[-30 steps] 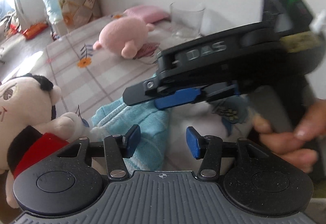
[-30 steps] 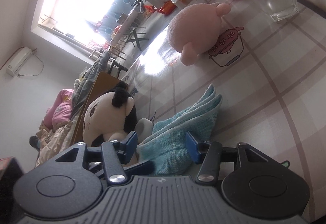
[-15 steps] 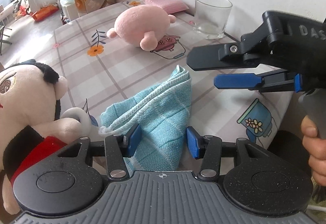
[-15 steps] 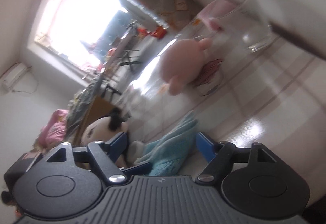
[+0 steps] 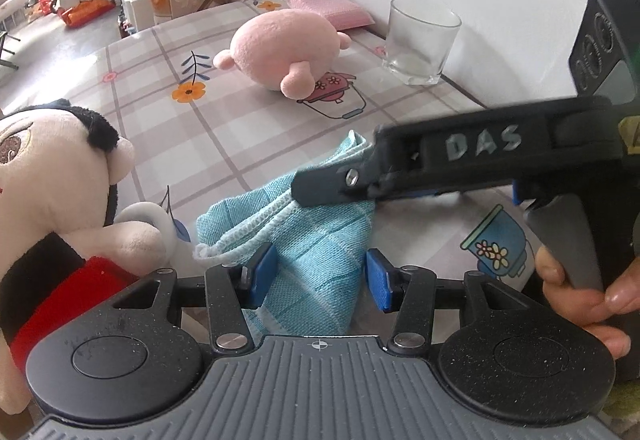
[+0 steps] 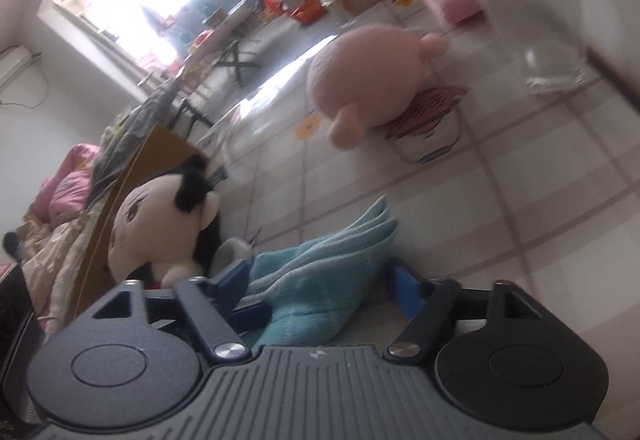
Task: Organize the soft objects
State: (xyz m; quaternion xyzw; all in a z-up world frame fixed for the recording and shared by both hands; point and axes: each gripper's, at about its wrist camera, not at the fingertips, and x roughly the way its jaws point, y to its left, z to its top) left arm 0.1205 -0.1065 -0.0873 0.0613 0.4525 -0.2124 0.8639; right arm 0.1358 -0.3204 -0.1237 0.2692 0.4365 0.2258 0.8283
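Left wrist: blue cloth (image 5: 320,240) between fingers (image 5: 260,274)

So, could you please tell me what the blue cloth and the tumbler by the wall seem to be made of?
Blue cloth: looks like woven cotton, matte, with visible weave and a stitched hem. Tumbler: apparently clear glass, see-through with a thick glossy base.

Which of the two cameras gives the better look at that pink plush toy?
The left wrist view: the pink plush toy lies sharp and whole on the table, with nothing covering it. The right wrist view also shows it whole, but tilted and blurred.
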